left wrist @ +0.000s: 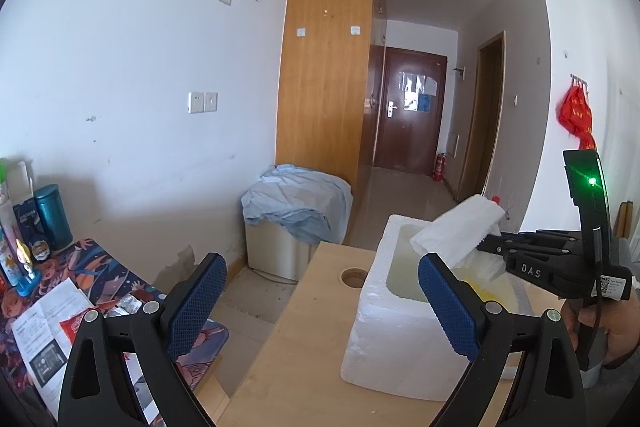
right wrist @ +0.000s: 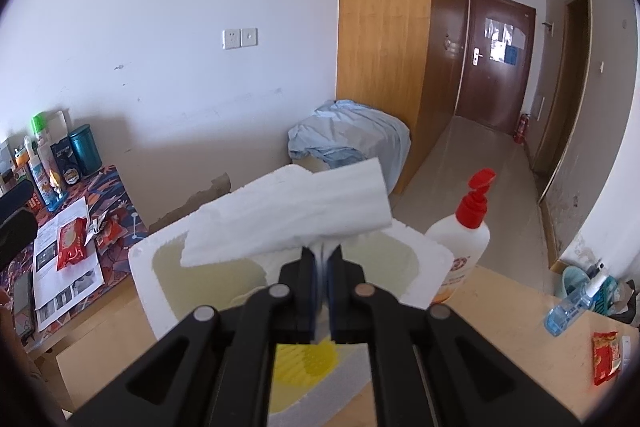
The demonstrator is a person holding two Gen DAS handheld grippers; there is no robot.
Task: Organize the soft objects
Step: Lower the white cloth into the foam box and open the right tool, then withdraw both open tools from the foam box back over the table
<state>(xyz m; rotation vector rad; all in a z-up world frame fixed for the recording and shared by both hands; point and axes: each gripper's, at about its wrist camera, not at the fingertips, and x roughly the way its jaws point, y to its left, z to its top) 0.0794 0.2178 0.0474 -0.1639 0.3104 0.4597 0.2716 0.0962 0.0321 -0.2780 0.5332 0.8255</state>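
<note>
My right gripper (right wrist: pixel 322 255) is shut on a white folded soft cloth (right wrist: pixel 288 215) and holds it in the air over the open white foam box (right wrist: pixel 144 267). In the left wrist view the same cloth (left wrist: pixel 456 231) hangs from the right gripper (left wrist: pixel 486 241) above the foam box (left wrist: pixel 384 327). My left gripper (left wrist: pixel 320 299) is open and empty, to the left of the box over the wooden table (left wrist: pixel 300 347). A yellow soft item (right wrist: pixel 308 359) lies in the box below my right fingers.
A white pump bottle with a red top (right wrist: pixel 468 239) stands right of the box. A blue spray bottle (right wrist: pixel 572 303) and a red packet (right wrist: pixel 606 357) lie on the table at right. A cluttered side table (left wrist: pixel 60 299) is at left. A cloth-covered bin (left wrist: pixel 296 215) stands by the wardrobe.
</note>
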